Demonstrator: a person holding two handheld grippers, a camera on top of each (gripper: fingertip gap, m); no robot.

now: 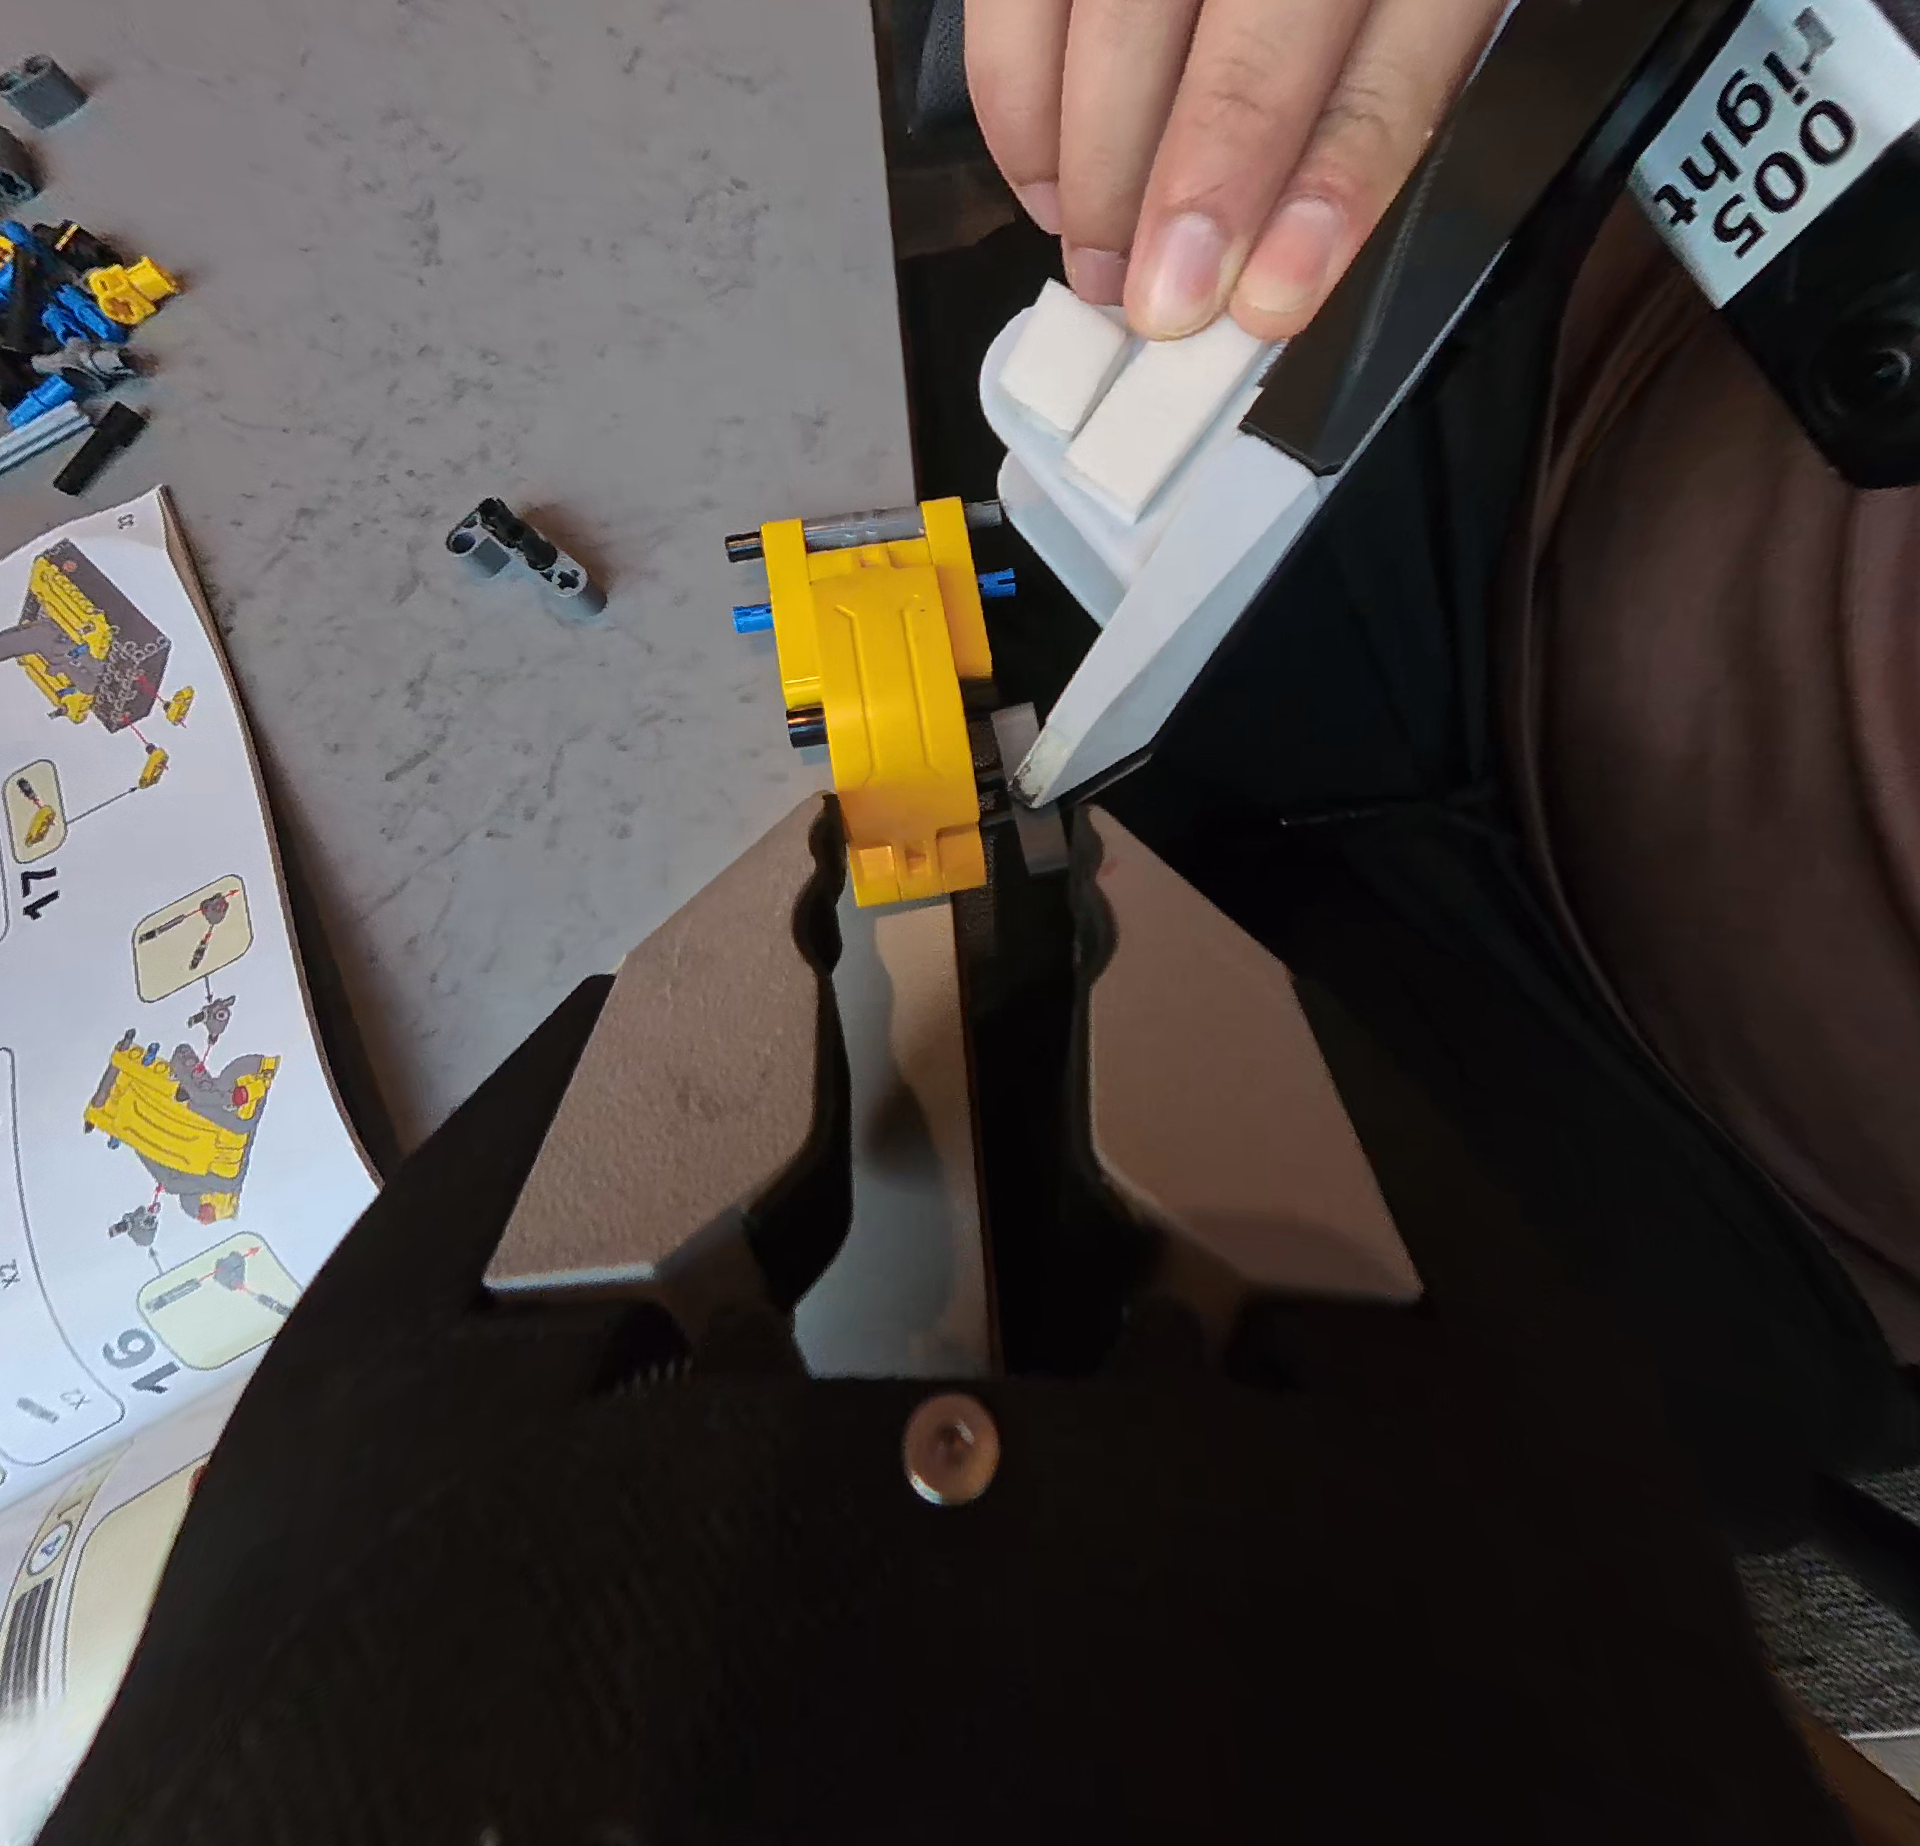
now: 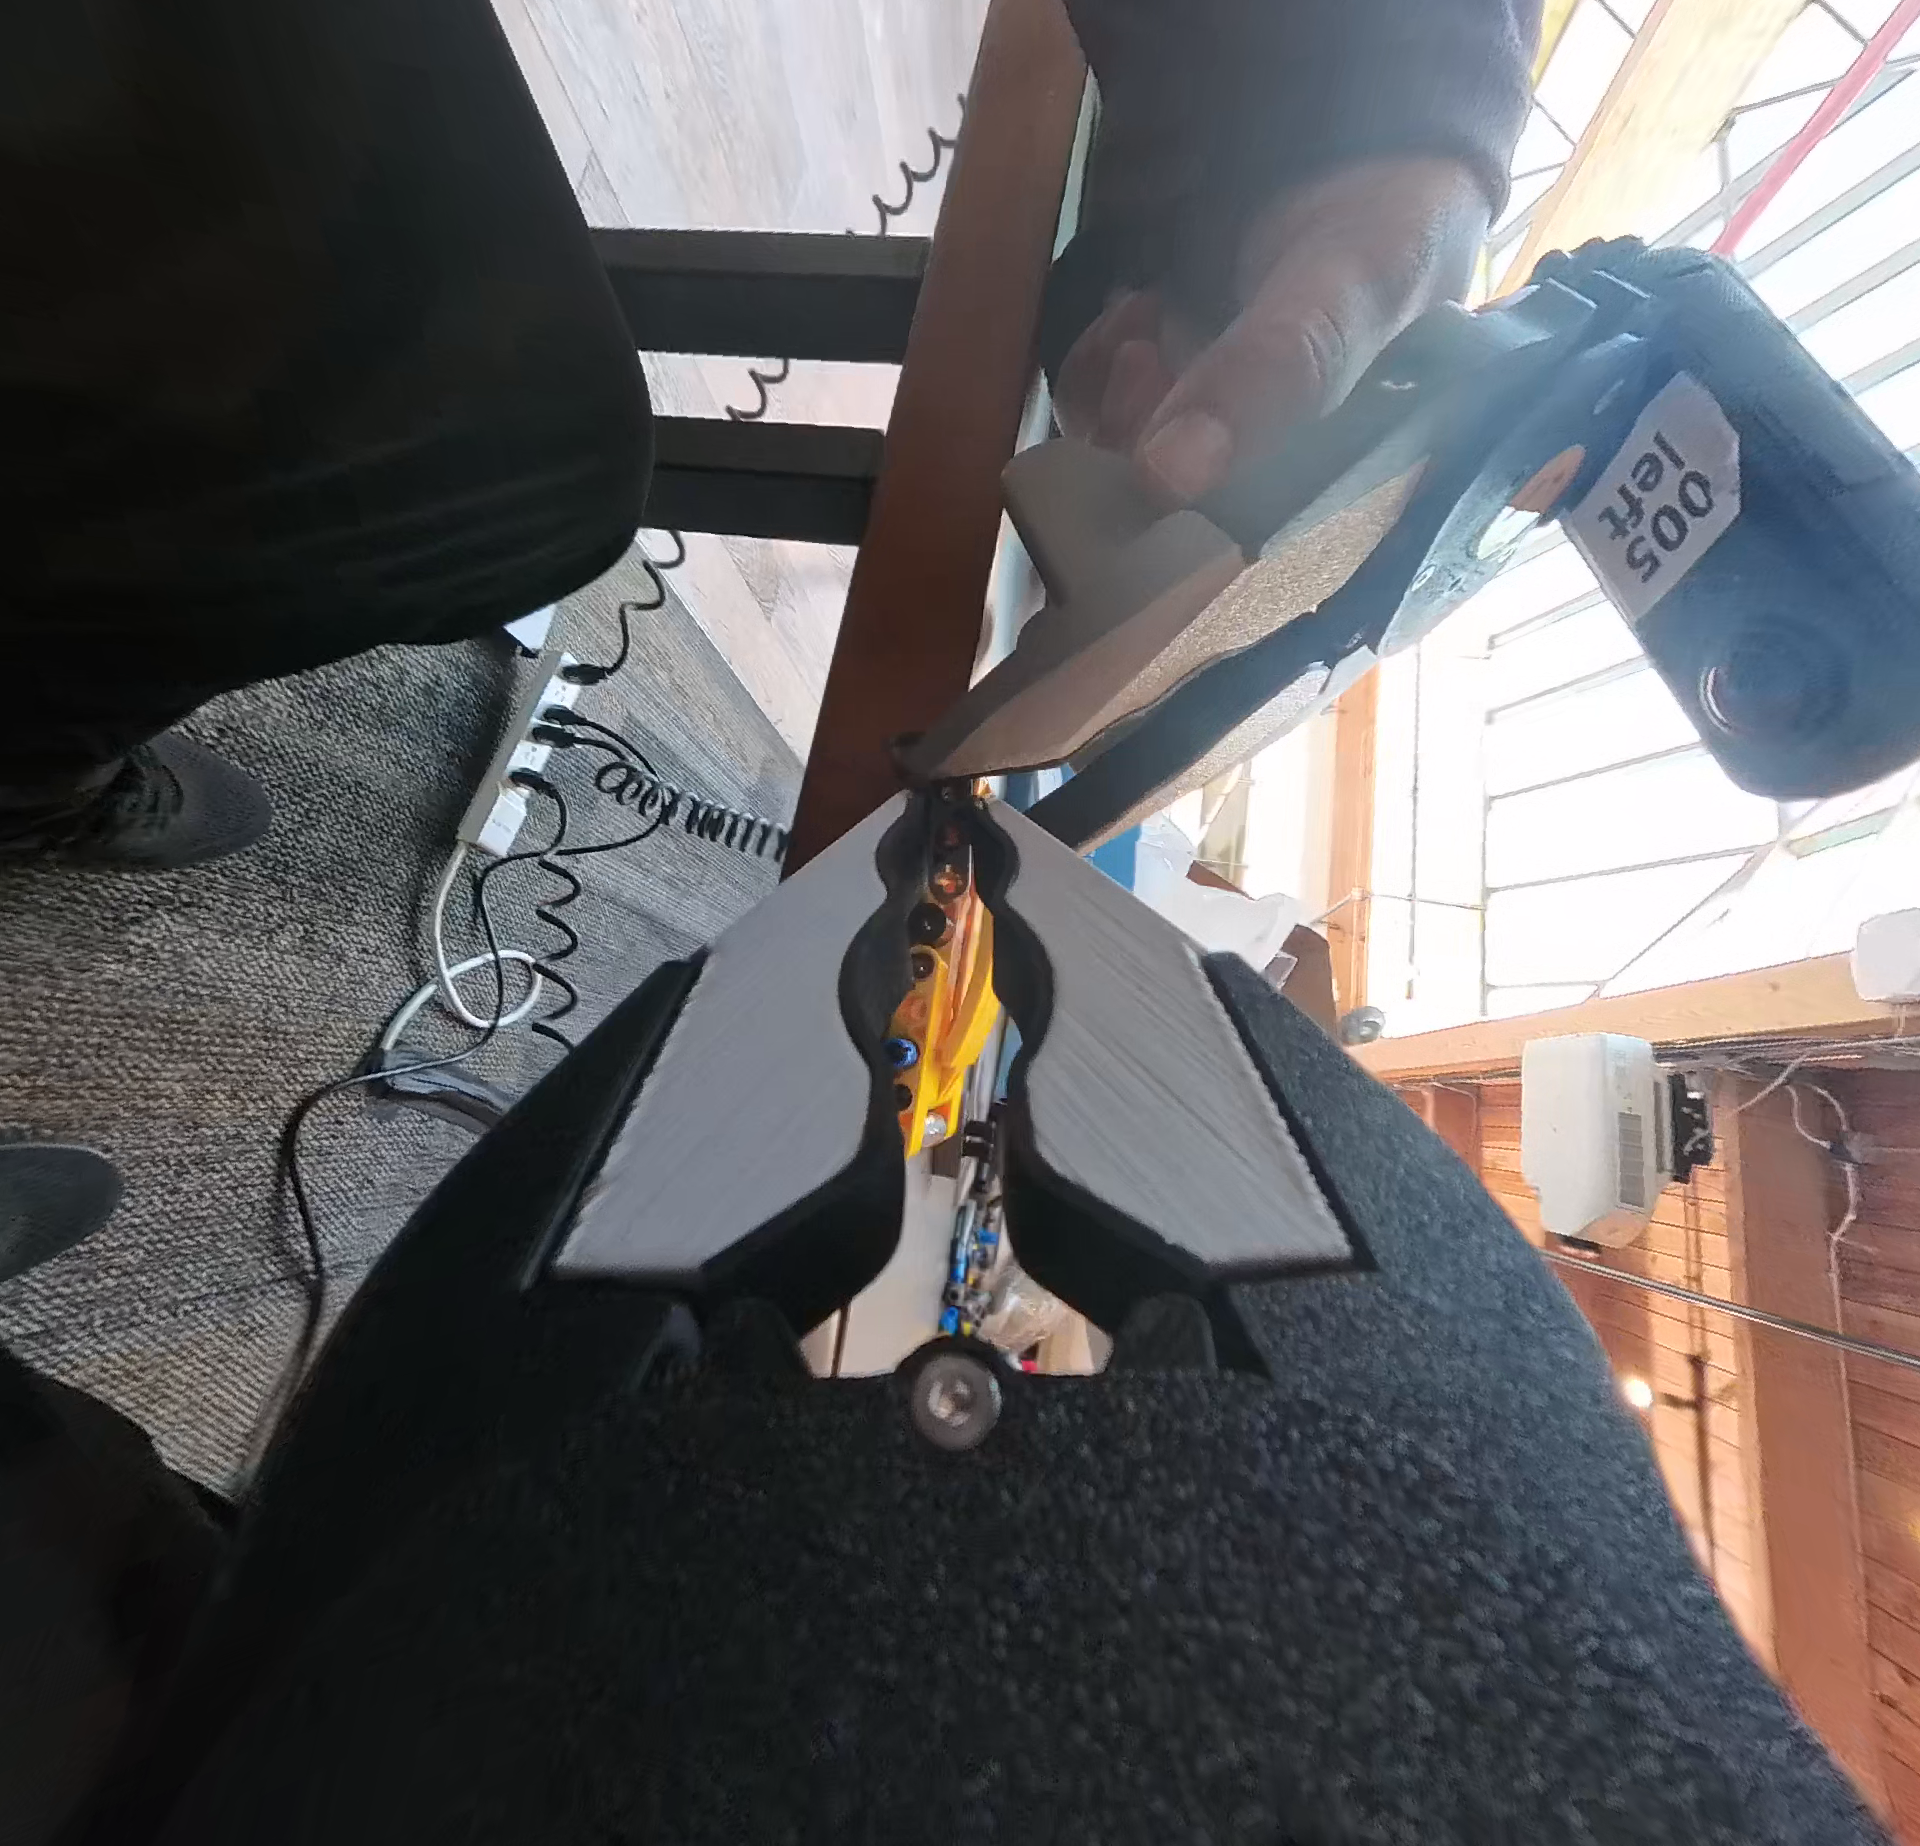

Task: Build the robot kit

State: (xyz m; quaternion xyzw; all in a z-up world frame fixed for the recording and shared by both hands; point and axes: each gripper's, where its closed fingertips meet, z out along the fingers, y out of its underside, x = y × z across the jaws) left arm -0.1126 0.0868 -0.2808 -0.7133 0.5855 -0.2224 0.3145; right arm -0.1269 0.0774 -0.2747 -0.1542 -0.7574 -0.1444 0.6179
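Note:
A yellow brick assembly (image 1: pixel 894 695) with blue and black pins is held above the grey table (image 1: pixel 520 186), near its edge. My left gripper (image 1: pixel 951 830) is shut on the assembly's lower end. My right gripper (image 1: pixel 1034 783) comes in from the upper right with a hand on it. Its tip sits on a small grey part (image 1: pixel 1023 742) on the assembly's right side. In the right wrist view my right gripper (image 2: pixel 943 804) has its tips closed together on that small dark part. The yellow assembly (image 2: pixel 935 1027) shows through the gap behind them. The left gripper (image 2: pixel 920 752) meets it from the upper right.
An open instruction booklet (image 1: pixel 125 965) lies at the left. A pile of loose blue, yellow and black bricks (image 1: pixel 73 321) sits at the far left, and a grey connector (image 1: pixel 525 555) lies alone. Below the table are a carpet, a power strip with cables (image 2: pixel 520 757) and a brown leg (image 2: pixel 914 446). Both grippers' tips are close together, under 4 cm apart. My left gripper's tips are some 8 cm from the grey connector (image 1: pixel 525 555).

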